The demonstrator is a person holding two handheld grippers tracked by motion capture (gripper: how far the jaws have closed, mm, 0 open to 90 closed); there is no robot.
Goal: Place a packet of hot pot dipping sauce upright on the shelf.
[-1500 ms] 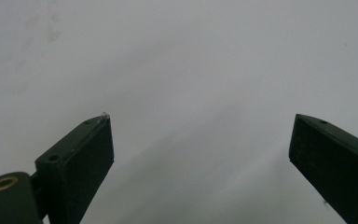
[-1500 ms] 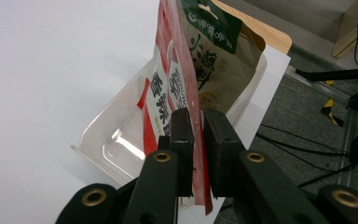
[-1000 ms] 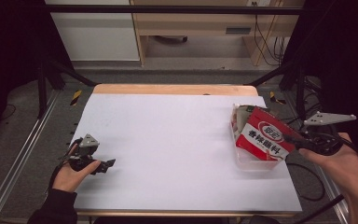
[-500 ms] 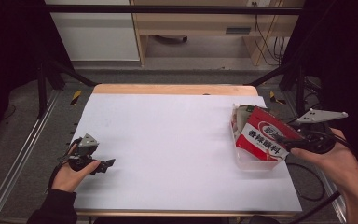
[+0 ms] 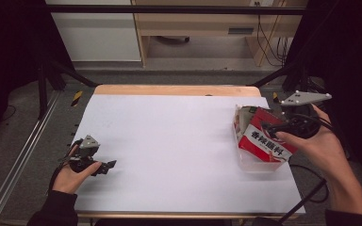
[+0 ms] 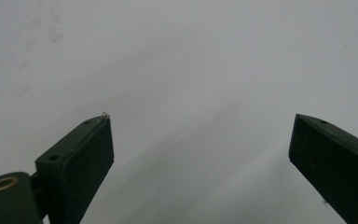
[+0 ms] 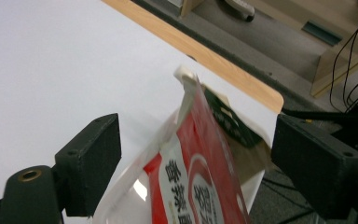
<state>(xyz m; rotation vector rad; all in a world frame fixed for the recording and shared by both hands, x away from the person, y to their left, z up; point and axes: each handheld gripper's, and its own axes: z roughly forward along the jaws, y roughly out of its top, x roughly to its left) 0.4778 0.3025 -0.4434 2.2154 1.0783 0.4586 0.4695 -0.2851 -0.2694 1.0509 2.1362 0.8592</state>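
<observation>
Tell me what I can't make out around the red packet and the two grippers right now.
- Red packet, high view: its right end is hidden behind the right gripper and hand.
- Clear tray under it: contents not visible, packet covers them.
- Packet, right gripper view: bottom cut off by the frame edge; lettering blurred.
- Left gripper, high view: jaws too small to judge; left gripper view shows them open over the white tabletop.

A white sheet (image 5: pixel 179 150) covered the wooden worktop (image 5: pixel 169 90). Near the worktop's right edge, a clear tub (image 5: pixel 259 162) holding a red packet (image 5: pixel 264 141) stood on the sheet.
</observation>
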